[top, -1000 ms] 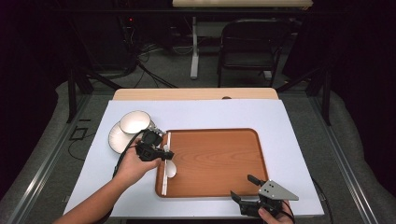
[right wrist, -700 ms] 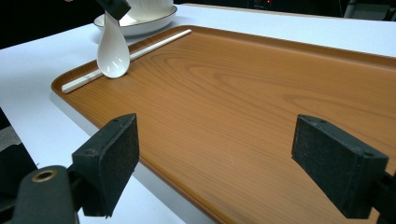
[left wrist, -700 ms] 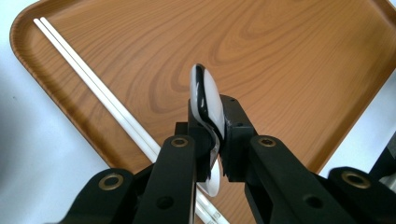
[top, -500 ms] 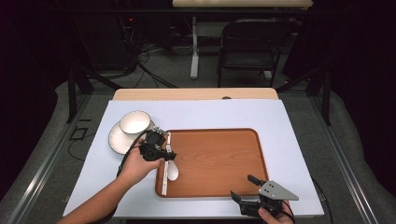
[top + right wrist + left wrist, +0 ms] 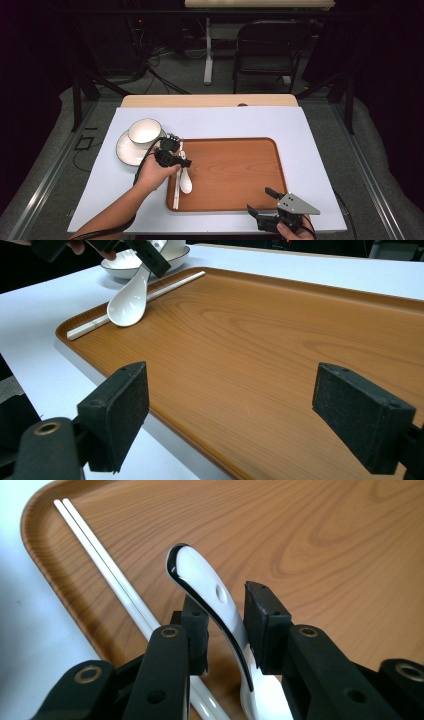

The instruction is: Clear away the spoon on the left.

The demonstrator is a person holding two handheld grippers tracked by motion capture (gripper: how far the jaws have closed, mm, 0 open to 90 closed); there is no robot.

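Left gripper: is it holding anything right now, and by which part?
The left gripper has the white ceramic spoon between its jaws at the handle, but the jaws have just been opening and a gap shows on one side; the spoon's bowl rests on the wooden tray.

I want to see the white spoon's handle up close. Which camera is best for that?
The left gripper view: the white spoon handle fills the middle, between the left gripper pads. The right gripper view shows the spoon's bowl resting on the wooden tray. The high view shows the spoon small.
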